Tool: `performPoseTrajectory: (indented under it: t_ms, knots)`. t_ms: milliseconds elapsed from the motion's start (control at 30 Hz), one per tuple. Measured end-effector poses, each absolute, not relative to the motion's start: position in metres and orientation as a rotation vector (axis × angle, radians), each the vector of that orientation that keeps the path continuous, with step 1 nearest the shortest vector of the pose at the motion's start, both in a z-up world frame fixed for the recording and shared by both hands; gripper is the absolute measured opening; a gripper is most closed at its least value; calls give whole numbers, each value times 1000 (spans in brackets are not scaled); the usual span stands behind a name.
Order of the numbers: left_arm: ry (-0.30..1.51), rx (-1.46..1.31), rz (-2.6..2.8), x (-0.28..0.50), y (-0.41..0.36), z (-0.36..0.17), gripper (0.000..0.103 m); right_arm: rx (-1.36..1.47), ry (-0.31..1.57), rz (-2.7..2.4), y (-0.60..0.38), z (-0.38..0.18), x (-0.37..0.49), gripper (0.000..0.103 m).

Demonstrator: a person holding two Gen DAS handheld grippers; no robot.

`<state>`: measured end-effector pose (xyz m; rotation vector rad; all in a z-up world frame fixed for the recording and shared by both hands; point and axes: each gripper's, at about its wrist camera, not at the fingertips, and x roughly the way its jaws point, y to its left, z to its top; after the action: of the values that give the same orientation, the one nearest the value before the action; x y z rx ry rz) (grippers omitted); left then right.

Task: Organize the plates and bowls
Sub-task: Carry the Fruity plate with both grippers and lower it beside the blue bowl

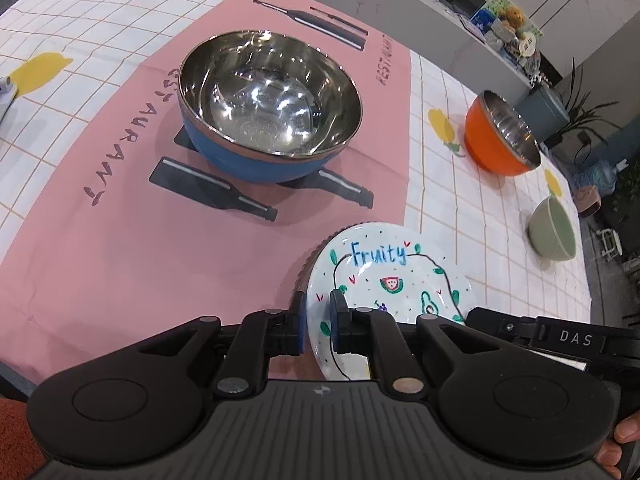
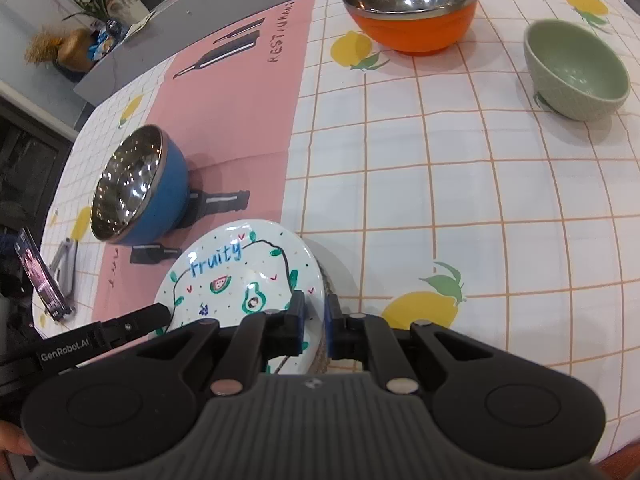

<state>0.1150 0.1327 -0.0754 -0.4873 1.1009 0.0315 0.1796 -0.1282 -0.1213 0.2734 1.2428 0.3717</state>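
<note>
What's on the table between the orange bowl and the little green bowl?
Nothing but checked tablecloth. In the right wrist view the orange bowl and green bowl stand apart, with bare cloth between them.

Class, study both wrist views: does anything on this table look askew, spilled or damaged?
Nothing spilled or broken. The Fruity plate sits tilted rather than flat, both grippers' fingers straddling opposite rims: left gripper, right gripper. All three bowls stand upright.

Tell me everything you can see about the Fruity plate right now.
The plate is white and glossy, like ceramic, with "Fruity" in blue, a watermelon, an avocado, green leaves, a black looping line and small dots. It is tilted. The left gripper pinches its left rim and the right gripper its right rim, near the pink mat's edge.
</note>
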Motion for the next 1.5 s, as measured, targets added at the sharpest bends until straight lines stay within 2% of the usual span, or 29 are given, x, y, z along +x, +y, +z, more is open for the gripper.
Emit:
performPoseTrajectory:
  t_ms: [500, 633, 700, 767, 833, 900, 933, 1000, 1067, 1233, 1400, 1500]
  knots:
    - [1112, -258, 30, 116, 110, -73, 15, 211, 1238, 364, -120, -131, 175, 9]
    - [1087, -214, 33, 115, 107, -66, 24, 214, 1229, 369, -120, -128, 174, 12]
    - [1072, -230, 41, 116, 110, -64, 26, 213, 1219, 366, -122, -125, 175, 13]
    - [1072, -266, 49, 118, 115, -65, 27, 219, 1217, 362, -124, -123, 177, 20]
    - [1068, -297, 47, 119, 119, -68, 26, 226, 1221, 356, -126, -123, 178, 20]
    - [1071, -309, 43, 119, 120, -71, 26, 233, 1226, 357, -127, -124, 178, 16]
    - [1074, -311, 40, 119, 120, -72, 22, 237, 1223, 358, -127, -125, 177, 10]
    - [1090, -306, 31, 119, 118, -75, 14, 245, 1227, 364, -128, -126, 176, 6]
    - [1093, -287, 34, 118, 116, -76, 13, 260, 1239, 370, -129, -129, 176, 0]
    - [1101, -279, 30, 119, 116, -73, 13, 258, 1249, 374, -130, -131, 176, 0]
    - [1073, -231, -22, 117, 113, -55, 13, 248, 1241, 385, -130, -121, 180, 5]
    - [1085, -207, -60, 117, 111, -44, 17, 214, 1248, 392, -127, -114, 183, 20]
